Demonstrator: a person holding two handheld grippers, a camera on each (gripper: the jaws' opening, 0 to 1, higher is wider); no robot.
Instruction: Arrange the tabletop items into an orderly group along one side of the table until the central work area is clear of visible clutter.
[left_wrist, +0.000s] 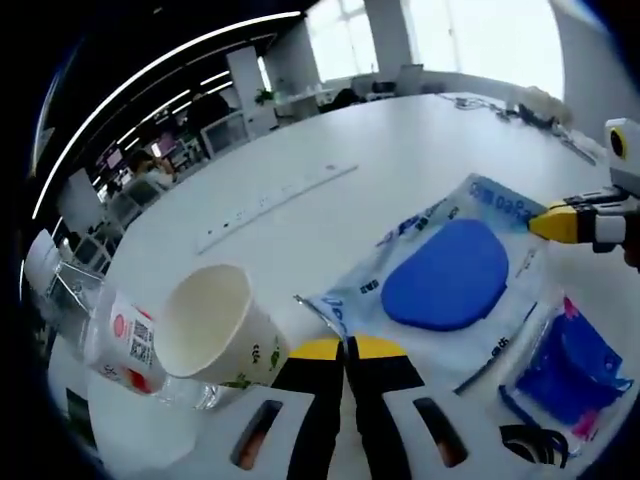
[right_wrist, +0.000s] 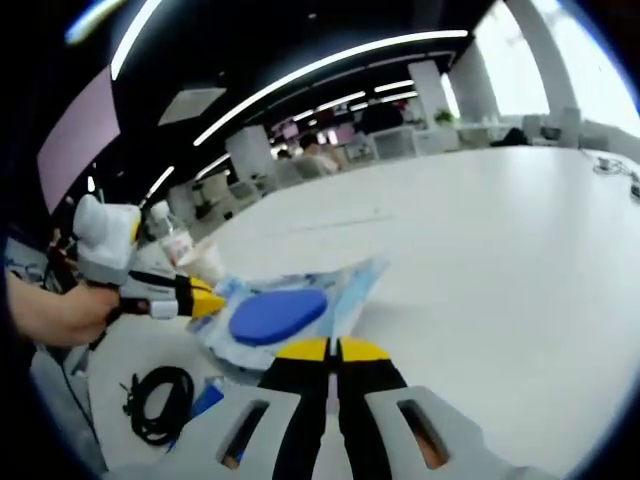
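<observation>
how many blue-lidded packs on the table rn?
2. The large wipes pack lies flat ahead of the left tool, right tool at its far corner. The small blue pack sits beside it, toward the table edge. More may be out of frame.

open-plan office | desks (right_wrist: 400, 142) | ceiling light strips (right_wrist: 330, 62) | windows (left_wrist: 480, 35)

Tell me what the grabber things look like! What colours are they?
Each gripper has two black jaws with yellow tips and pale grey bodies with dark slots. The left gripper shows them from behind; so does the right gripper. Seen from the side, they carry a white box on top and have a yellow nose. A hand grips the handle.
</observation>
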